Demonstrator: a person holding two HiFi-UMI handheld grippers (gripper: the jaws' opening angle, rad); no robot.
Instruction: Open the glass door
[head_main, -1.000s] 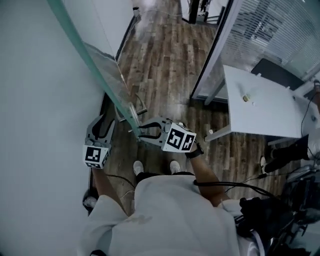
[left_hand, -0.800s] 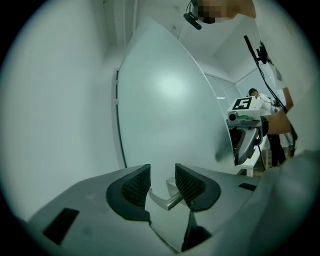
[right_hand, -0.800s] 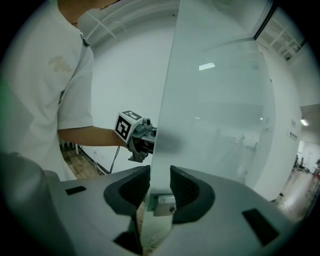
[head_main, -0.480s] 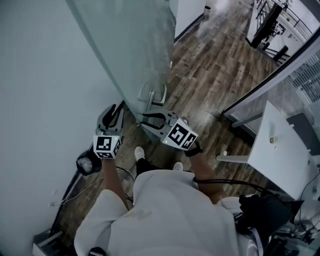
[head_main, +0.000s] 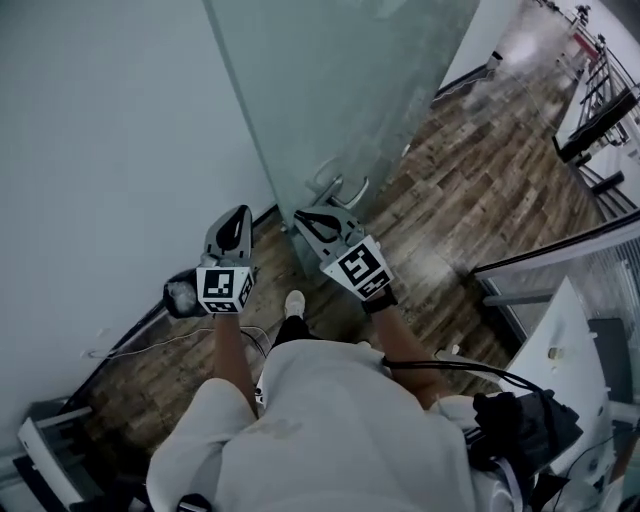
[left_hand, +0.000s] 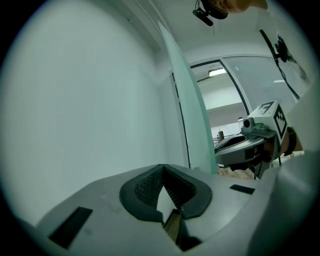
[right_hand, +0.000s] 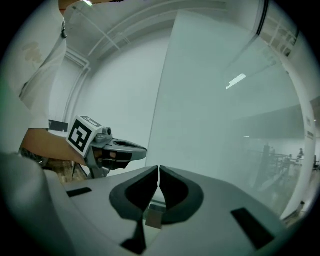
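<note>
The frosted glass door (head_main: 330, 90) stands ahead with its metal lever handle (head_main: 340, 192) low on the pane. My right gripper (head_main: 303, 217) is just short of the handle. Its jaws have just been closing and are now shut with nothing between them; in the right gripper view the tips (right_hand: 158, 169) meet in front of the pane (right_hand: 225, 100). My left gripper (head_main: 240, 215) is to the left, at the foot of the white wall, also shut and empty (left_hand: 161, 167). The left gripper view shows the door's edge (left_hand: 187, 110) and the right gripper (left_hand: 250, 142) beyond it.
A white wall (head_main: 100, 150) runs along the left. A black round object (head_main: 180, 297) and a cable (head_main: 130, 345) lie at its foot. Wood floor (head_main: 470, 200) stretches to the right, with a white table (head_main: 575, 340) and a dark bag (head_main: 520, 420) at the right.
Both grippers went from open to shut. The right one no longer has the door's edge between its jaws. The door, seen edge-on before, now shows its broad face.
</note>
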